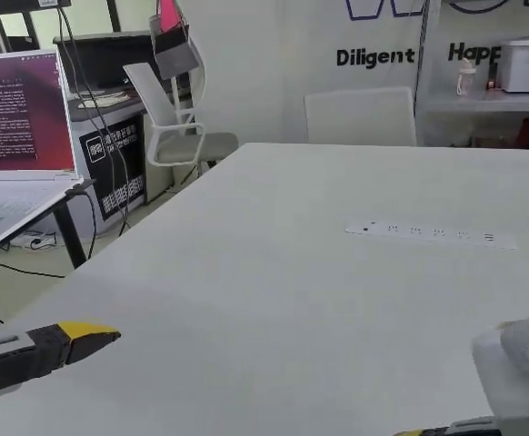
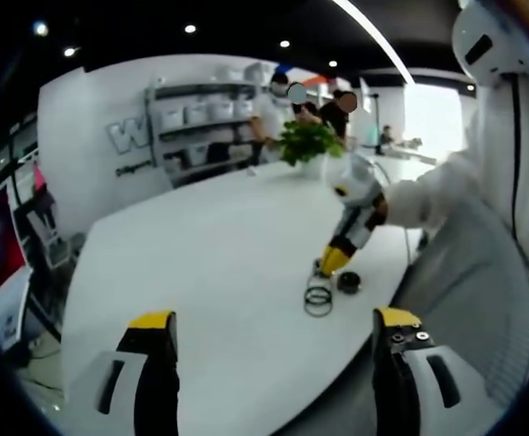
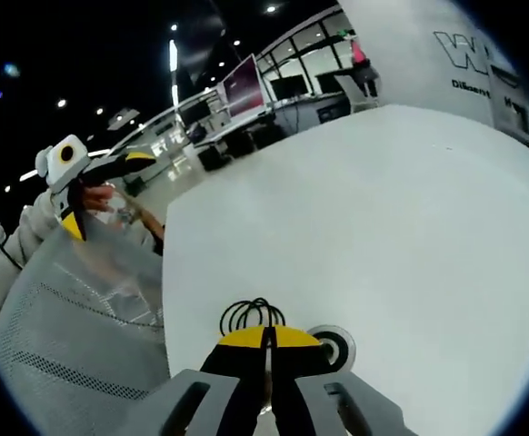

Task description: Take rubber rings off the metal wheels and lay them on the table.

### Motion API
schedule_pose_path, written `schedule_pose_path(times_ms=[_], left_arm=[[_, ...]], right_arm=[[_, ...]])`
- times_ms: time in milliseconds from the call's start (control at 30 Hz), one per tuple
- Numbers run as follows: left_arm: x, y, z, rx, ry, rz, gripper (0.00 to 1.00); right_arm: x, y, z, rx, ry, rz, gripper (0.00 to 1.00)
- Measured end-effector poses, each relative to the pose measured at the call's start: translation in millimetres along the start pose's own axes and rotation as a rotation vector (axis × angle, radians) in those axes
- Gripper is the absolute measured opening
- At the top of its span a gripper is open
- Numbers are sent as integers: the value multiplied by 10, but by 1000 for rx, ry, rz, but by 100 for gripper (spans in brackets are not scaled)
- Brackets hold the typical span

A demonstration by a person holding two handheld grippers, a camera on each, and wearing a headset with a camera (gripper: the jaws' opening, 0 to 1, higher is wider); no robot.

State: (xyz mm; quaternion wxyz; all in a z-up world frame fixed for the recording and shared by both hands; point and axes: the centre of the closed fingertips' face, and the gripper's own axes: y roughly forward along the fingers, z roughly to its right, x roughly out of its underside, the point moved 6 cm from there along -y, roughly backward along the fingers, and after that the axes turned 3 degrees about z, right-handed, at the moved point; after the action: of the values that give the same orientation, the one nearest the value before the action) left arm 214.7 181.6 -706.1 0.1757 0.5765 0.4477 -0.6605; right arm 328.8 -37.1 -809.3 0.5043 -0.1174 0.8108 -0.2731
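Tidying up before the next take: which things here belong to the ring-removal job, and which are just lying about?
Job: black rubber rings; small round metal wheel; yellow-tipped right gripper.
Lying about: white power strip; open laptop; white office chair; green potted plant.

— What sits on the white table [image 1: 274,300]?
— A metal wheel [image 3: 331,343], with black rubber rings [image 3: 246,314] lying in a loose heap just beside the wheel.
— Anything more?
— A white power strip [image 1: 431,233], flat on the surface, and a potted plant [image 2: 306,143] well apart from the wheel.
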Motion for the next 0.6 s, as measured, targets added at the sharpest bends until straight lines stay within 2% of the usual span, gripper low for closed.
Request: schedule_pose_path(times_ms=[100, 200, 267, 400, 600], left_arm=[[2, -5, 1, 1, -1, 1, 90], [4, -3, 4, 3, 0, 3, 89], [16, 7, 18, 10, -4, 2, 89], [34, 17, 32, 23, -2, 0, 89], [77, 49, -13, 39, -11, -2, 90]], right_arm=[[-5, -14, 12, 14, -27, 4, 0], [-17, -38, 23, 27, -39, 17, 7], [-27, -66, 23, 32, -50, 29, 5], [-41, -168, 15, 49, -53, 50, 7], [-108, -366, -85, 80, -89, 103, 12]])
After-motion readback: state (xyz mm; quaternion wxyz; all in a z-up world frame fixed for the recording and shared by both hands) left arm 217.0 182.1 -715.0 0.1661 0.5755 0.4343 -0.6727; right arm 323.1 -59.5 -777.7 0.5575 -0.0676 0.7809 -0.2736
